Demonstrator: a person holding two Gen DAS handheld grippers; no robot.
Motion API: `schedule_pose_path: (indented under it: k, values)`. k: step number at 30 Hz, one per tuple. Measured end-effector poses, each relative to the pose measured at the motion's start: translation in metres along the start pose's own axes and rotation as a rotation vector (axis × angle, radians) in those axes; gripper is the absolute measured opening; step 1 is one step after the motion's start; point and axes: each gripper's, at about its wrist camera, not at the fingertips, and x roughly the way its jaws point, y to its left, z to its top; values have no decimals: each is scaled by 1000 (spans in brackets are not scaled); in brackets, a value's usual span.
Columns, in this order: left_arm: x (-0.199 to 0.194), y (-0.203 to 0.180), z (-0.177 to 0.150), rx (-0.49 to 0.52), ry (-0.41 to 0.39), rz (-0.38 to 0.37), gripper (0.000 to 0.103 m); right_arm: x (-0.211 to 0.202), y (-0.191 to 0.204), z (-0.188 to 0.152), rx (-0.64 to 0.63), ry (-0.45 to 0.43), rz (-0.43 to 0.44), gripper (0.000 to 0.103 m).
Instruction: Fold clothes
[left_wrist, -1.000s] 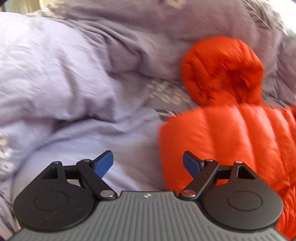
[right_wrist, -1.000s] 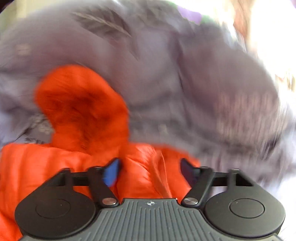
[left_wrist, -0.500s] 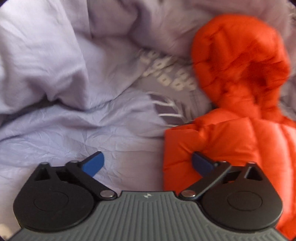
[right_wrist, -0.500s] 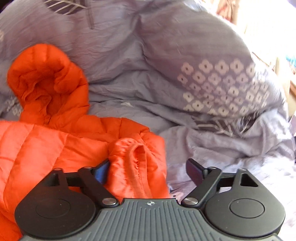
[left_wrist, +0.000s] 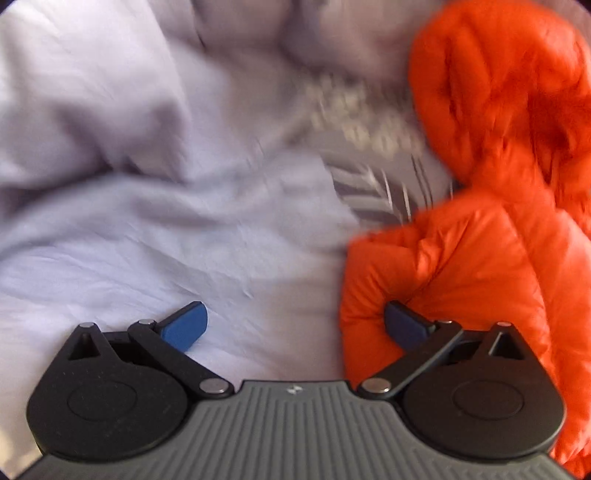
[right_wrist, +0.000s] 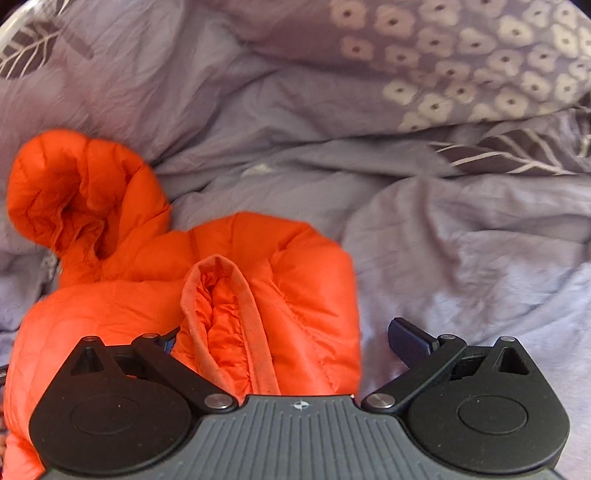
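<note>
An orange hooded puffer jacket (left_wrist: 480, 251) lies on a lilac bed cover. In the left wrist view it fills the right side, its hood (left_wrist: 498, 92) at the top right. My left gripper (left_wrist: 295, 328) is open; its right finger presses into the jacket's left edge and its left finger rests over the bare cover. In the right wrist view the jacket (right_wrist: 147, 295) lies at the lower left with its hood (right_wrist: 81, 195) beyond. My right gripper (right_wrist: 288, 343) is open around a folded sleeve cuff (right_wrist: 229, 325); the left finger is mostly hidden by fabric.
The jacket rests on a rumpled lilac duvet (left_wrist: 147, 221) with heavy folds. A pillow with a white flower print (right_wrist: 480, 62) lies at the back right in the right wrist view. Leaf-print bedding (right_wrist: 517, 155) lies below it.
Both grippers have moved down and closer to the jacket. The left gripper's right finger now digs into the jacket's edge. The sleeve cuff now sits between the right gripper's open fingers.
</note>
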Motion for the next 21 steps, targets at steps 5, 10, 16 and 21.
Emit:
schedule_pose_path:
  k: [5,10,16,21]
  values:
    - [15,0,6,-34,-50,-93,102,6,11,-3,-52,1,11,99]
    - [6,-10,0,-6,-80,-202,35,-3,30,-7,-130,-28,29,42]
    - [-22,-16,0,19,-181,-173,4,-31,56,-13,-240,-93,-7,25]
    - [-32,6,11,-10,-212,-175,29,-42,50,-11,-260,-105,-9,26]
